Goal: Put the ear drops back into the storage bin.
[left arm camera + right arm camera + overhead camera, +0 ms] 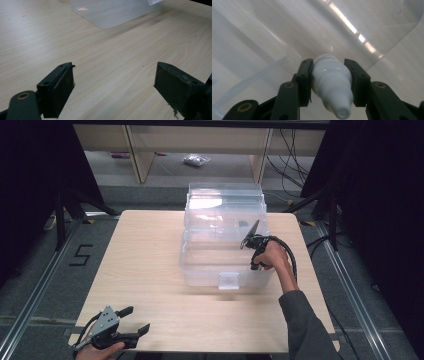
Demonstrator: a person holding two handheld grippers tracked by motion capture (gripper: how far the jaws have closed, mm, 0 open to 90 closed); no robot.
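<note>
White bottle gripped over the clear plastic bin

The right gripper (pixel 329 82) clamps a small white bottle (pixel 332 82), smooth and rounded with a ribbed cap, its tip pointing back at the camera, held above the open translucent bin (pixel 200 265) on the pale wood-grain table (pixel 145 270). The left gripper (pixel 113 87) rests near the table's front edge, jaws wide apart around nothing.

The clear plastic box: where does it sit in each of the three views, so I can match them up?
High view: clear plastic box stands mid-table, right of centre, lid up at the back.
Left gripper view: its rounded corner lies at the top edge, beyond the open left gripper.
Right gripper view: its clear wall spans the background behind the white bottle.
Shared landmark: the pale wood table.
</note>
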